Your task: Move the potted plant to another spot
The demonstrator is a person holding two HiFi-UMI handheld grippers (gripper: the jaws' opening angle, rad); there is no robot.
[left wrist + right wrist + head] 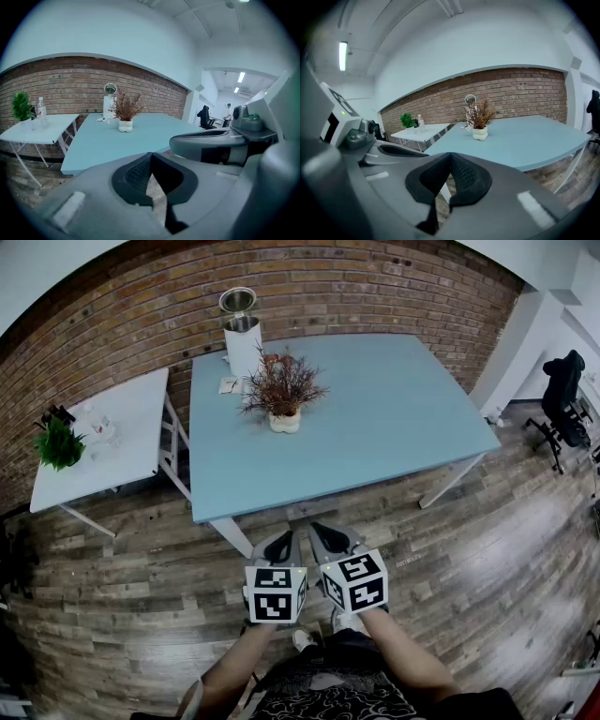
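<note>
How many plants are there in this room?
2. A reddish-brown potted plant stands on the blue table, toward its far left corner; a green plant sits at the left end of the white side table. More may be hidden.

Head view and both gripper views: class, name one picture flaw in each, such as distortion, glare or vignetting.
Head view: fisheye bows the brick wall into an arch, and pale glare washes the wooden floor at right. Left gripper view: dark round vignette, ceiling lights blown out. Right gripper view: the blue table has a curved edge, and the ceiling lamp is overexposed.
</note>
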